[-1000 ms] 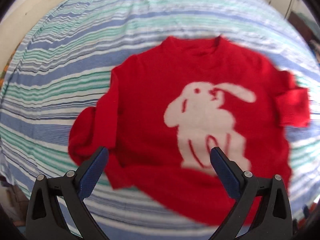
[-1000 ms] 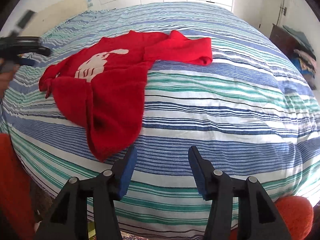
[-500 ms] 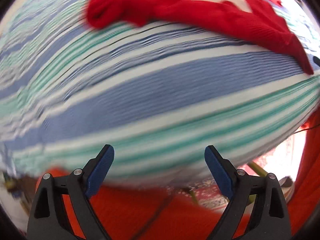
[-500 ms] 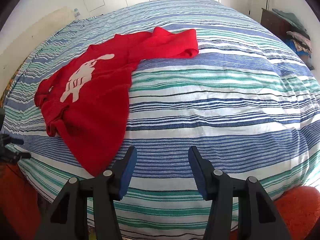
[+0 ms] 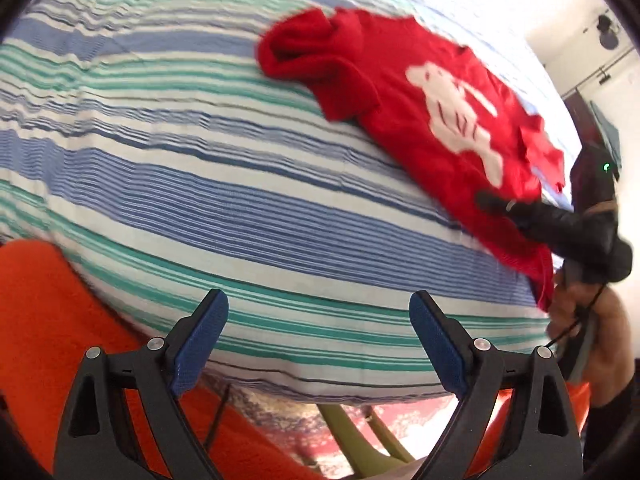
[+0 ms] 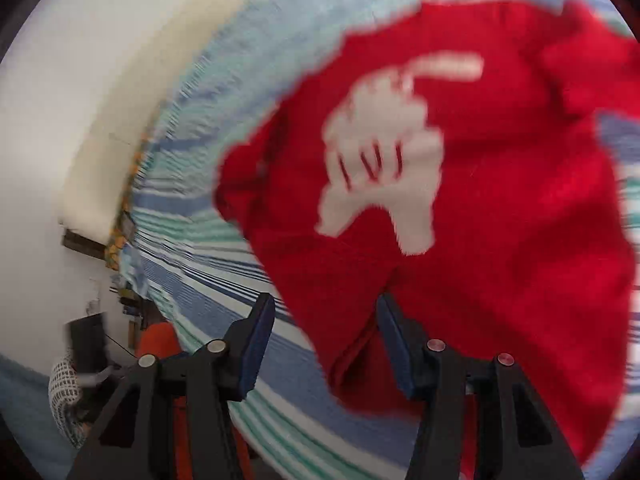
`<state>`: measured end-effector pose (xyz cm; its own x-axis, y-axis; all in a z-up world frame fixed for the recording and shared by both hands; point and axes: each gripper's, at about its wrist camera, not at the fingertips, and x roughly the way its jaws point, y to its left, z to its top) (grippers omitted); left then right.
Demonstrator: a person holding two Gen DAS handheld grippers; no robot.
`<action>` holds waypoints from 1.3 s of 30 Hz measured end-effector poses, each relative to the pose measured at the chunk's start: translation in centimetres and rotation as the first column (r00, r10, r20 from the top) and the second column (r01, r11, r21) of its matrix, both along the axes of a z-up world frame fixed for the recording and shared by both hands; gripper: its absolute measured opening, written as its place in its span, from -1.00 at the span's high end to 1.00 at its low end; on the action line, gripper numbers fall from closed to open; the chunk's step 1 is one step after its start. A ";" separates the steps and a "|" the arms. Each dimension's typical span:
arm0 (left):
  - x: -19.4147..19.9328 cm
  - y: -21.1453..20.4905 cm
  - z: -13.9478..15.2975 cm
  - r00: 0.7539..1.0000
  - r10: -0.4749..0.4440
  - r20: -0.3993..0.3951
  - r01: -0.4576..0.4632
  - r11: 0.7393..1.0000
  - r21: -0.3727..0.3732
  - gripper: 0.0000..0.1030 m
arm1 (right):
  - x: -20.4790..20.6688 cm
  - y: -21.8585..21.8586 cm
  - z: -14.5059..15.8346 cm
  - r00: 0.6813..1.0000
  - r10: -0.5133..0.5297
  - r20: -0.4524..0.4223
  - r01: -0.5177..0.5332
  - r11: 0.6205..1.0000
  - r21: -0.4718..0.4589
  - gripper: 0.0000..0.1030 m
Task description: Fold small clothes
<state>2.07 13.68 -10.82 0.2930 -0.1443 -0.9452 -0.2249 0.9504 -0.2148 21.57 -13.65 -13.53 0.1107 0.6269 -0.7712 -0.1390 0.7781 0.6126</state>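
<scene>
Striped bedspread (image 5: 240, 208), red sweater (image 6: 500, 240) (blurred), left gripper (image 5: 318, 338) spread, right gripper (image 6: 326, 344) just narrowing, unclamped

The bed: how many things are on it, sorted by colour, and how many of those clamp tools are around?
Red: 1, a sweater with a white rabbit
Blue, green and white stripes: 1, the bedcover
Black with blue pads: 2, the left gripper and the right gripper
Total: 4

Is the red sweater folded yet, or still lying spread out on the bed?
Not folded. The red sweater lies mostly spread on the striped bedspread, white rabbit facing up; one sleeve is bunched.
</scene>
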 end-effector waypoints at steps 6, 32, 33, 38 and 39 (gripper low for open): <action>-0.7 4.2 -0.4 0.994 0.112 0.016 -0.112 0.994 0.000 -0.81 | -9.9 9.2 3.2 0.873 0.435 0.220 -0.448 0.894 0.009 0.65; 3.7 -3.3 -7.5 0.990 -0.107 -0.092 0.081 0.964 -0.253 0.94 | -11.2 -13.3 -1.3 0.996 -0.078 0.043 0.074 0.993 0.091 0.62; 3.4 -2.7 -7.2 0.993 -0.084 -0.085 0.058 0.960 -0.273 0.95 | -11.4 -13.2 -1.0 0.995 -0.088 0.051 0.083 0.993 0.084 0.90; 1.5 -1.6 -3.7 0.998 -0.058 0.002 0.056 0.965 -0.256 0.96 | -14.7 -15.4 4.1 0.984 -0.122 0.128 0.117 0.992 0.043 0.91; 1.3 -1.6 -3.3 0.998 -0.058 0.011 0.058 0.970 -0.234 0.96 | -15.2 -15.8 4.8 0.983 -0.125 0.132 0.122 0.992 0.034 0.91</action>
<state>3.37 12.11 -14.08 0.2810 -0.3785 -0.8819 -0.1697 0.8849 -0.4339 6.39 -29.42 -8.73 0.2895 0.6211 -0.7283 -0.1252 0.7789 0.6145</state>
